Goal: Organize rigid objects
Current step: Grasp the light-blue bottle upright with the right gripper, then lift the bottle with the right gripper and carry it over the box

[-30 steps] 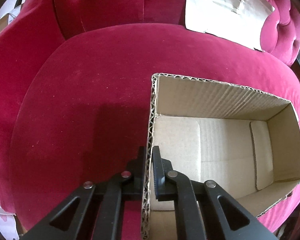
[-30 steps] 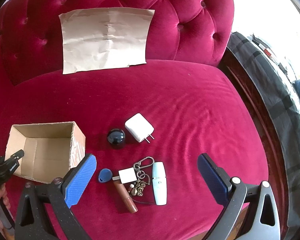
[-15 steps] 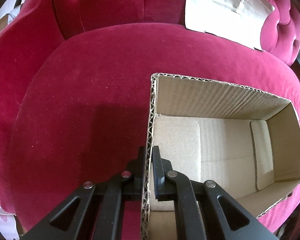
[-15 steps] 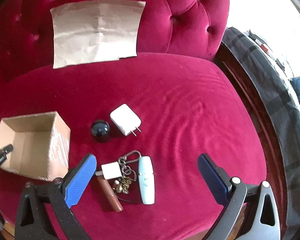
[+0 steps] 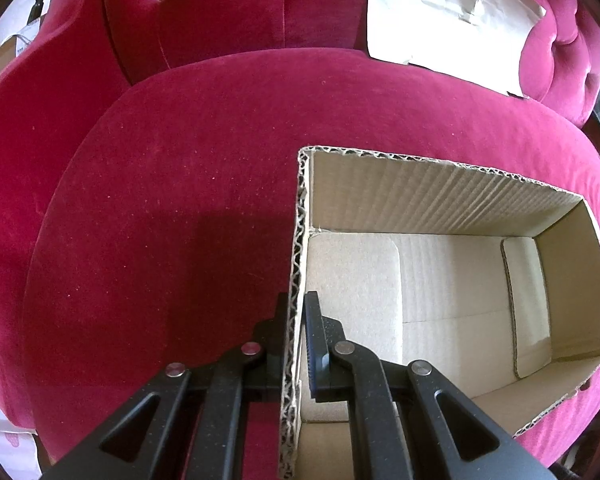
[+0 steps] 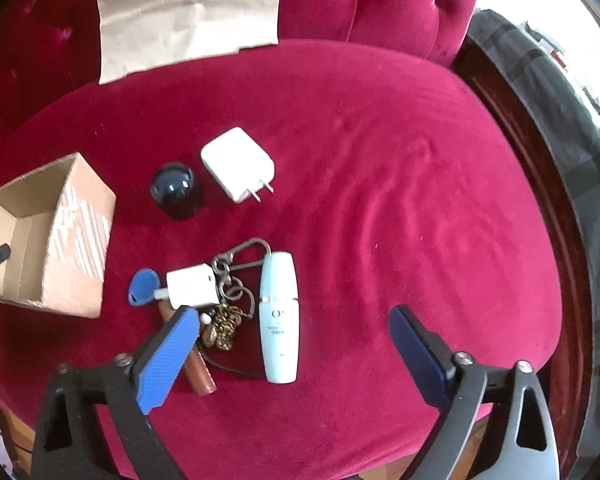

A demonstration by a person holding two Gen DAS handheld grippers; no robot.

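One cardboard box, one charger, one dark ball, one pale-blue bottle (long axis running toward the chair back). The left gripper pinches the box wall; the right gripper, jaws wide and closing, grips nothing.

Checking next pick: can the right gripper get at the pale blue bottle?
Probably yes. The pale blue plastic bottle lies exposed on the red velvet cushion between the closing right gripper fingers; only the keyring bunch crowds one side.

The left gripper is clamping the cardboard box wall, while the right gripper, jaws wide but closing, is pointing steeply downward beside that box.
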